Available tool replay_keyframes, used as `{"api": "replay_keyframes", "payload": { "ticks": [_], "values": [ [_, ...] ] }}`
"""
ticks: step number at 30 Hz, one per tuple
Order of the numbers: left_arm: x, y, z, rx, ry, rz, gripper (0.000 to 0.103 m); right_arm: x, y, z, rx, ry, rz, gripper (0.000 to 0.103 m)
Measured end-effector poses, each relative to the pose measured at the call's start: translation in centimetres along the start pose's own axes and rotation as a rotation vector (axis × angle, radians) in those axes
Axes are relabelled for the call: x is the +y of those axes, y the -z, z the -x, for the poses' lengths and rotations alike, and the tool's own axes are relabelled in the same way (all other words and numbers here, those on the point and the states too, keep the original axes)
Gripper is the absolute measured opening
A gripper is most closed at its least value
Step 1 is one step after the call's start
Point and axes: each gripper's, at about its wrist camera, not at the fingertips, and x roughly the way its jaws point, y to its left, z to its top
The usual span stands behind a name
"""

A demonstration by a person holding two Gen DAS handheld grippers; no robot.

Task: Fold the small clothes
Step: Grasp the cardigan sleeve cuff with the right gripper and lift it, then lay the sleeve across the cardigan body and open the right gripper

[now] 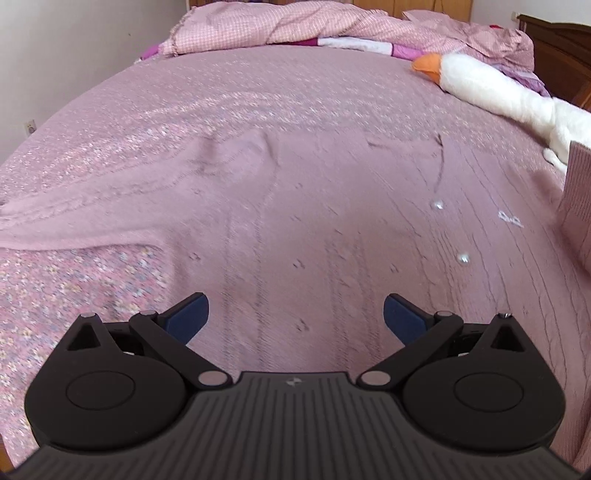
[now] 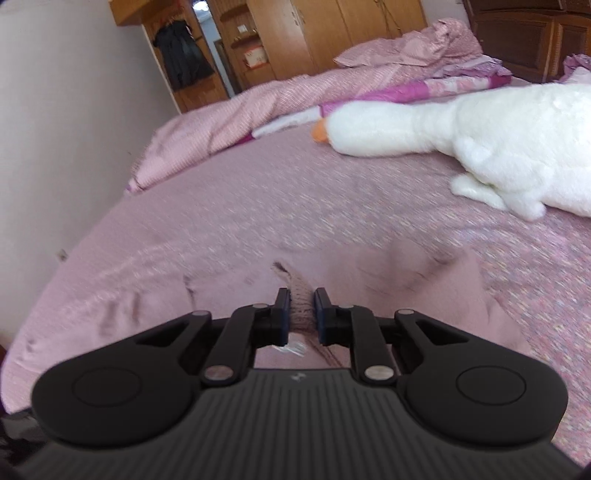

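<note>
A pink knit sweater with small shiny buttons lies spread on the bed, one sleeve stretching toward the left. My left gripper hovers open just above its lower part, nothing between the blue pads. In the left wrist view a ribbed fold of the sweater stands lifted at the right edge. In the right wrist view my right gripper is shut on a ribbed edge of the pink sweater, which bunches up between the fingers. The rest of the garment lies rumpled in front of that gripper.
A pink flowered bedspread covers the bed. A white plush goose with an orange beak lies at the far right; the same plush goose fills the right wrist view's right side. Crumpled pink bedding lies at the far end. Wooden wardrobes stand beyond.
</note>
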Motion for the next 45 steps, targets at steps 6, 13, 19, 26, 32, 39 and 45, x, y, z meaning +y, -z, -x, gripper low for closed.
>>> {"api": "replay_keyframes", "payload": {
  "ticks": [6,13,19,26,32,39,45],
  "values": [
    [2.2,-1.0,0.6,-0.017,-0.021,0.029,0.103,3.5,-2.5,-0.3,-0.034,-0.074,0.006,0.011],
    [5.1,-1.6,1.0,-0.035,-0.049,0.069,0.103,7.5,-4.0,-1.2,-0.053,-0.14,0.036,0.01],
    [7.0,-1.7,1.1,-0.043,-0.072,0.1,0.103,11.3,-5.3,-2.2,-0.075,-0.194,0.04,0.01],
    [8.9,-1.6,0.8,-0.045,-0.09,0.129,0.103,16.7,-5.1,-4.7,-0.078,-0.262,0.046,0.01],
    [10.3,-1.3,0.5,-0.041,-0.108,0.144,0.103,20.3,-2.0,-8.6,0.003,-0.3,0.049,0.01],
    [12.3,-0.8,-0.1,-0.027,-0.128,0.183,0.103,22.6,3.2,-13.5,0.152,-0.314,0.062,0.011],
    [13.1,-1.0,-0.4,-0.023,-0.132,0.199,0.103,23.1,5.7,-14.4,0.252,-0.366,0.059,0.013]
  ]
}}
